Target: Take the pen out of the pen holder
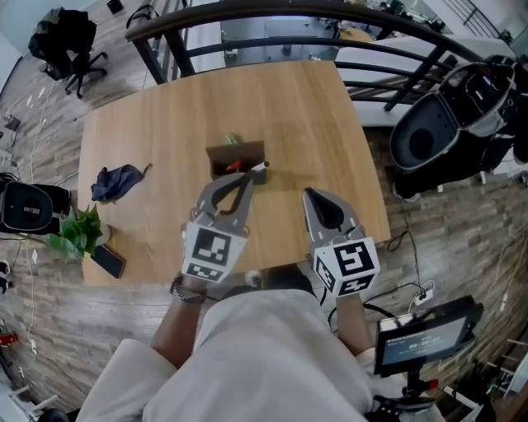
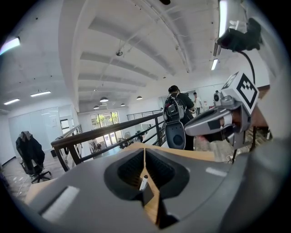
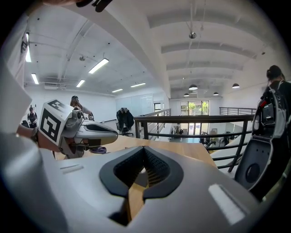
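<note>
A brown pen holder (image 1: 237, 154) stands mid-table with a green item (image 1: 233, 140) sticking out of its back. My left gripper (image 1: 245, 178) is at the holder's front edge, shut on a white pen (image 1: 257, 166) with a red part, which lies crosswise just over the rim. In the left gripper view the jaws of the left gripper (image 2: 144, 153) meet at the tips, and the pen (image 2: 143, 183) shows in the gap behind them. My right gripper (image 1: 308, 194) hangs over bare table to the holder's right. In the right gripper view the right gripper (image 3: 144, 149) is shut and holds nothing.
A blue cloth (image 1: 116, 181) lies at the table's left. A potted plant (image 1: 78, 232) and a dark phone (image 1: 108, 260) sit at the near left corner. A black railing (image 1: 272, 12) runs behind the table. A screen (image 1: 425, 335) stands at lower right.
</note>
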{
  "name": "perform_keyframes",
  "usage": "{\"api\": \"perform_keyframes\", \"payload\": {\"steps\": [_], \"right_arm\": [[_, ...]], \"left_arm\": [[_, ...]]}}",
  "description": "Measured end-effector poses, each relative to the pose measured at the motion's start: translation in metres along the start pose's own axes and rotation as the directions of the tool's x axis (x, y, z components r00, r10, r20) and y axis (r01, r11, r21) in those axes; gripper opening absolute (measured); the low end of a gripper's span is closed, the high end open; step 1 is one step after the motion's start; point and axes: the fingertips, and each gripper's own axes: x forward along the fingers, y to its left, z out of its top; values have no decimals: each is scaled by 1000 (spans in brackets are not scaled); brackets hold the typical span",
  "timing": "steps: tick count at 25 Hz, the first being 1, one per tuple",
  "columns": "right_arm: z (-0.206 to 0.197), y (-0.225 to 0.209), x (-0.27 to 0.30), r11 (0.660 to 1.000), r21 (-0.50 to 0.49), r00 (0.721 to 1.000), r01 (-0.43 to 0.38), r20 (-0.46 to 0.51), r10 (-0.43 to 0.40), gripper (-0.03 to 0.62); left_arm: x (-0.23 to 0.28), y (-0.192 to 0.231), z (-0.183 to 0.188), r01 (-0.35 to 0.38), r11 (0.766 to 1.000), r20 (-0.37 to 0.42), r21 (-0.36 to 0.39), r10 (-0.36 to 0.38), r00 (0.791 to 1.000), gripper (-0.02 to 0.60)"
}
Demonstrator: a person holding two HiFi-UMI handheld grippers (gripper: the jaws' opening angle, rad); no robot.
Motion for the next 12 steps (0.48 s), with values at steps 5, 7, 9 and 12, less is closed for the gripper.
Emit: {"api": "perform_keyframes", "payload": {"steps": [5,7,9,12], "right_arm": [[-12,-10,8,1000,27,999,12,-30,-12,3],[-14,-12,11,999,31,999,14,-38,-13,3],[-17,-13,15,999,36,999,13,-45,-11,3],[-22,-13,20,999,42,998,9,-57,-6,3]], "left_arm": [[13,2,-10,6,1000,-35,-3,-6,999,9],[19,2,-13,17,1000,-40,0,-17,999,9],[23,1,-16,35,999,-35,0,-35,999,11],[30,-1,-18,57,998,-32,-5,-57,998,26]]}}
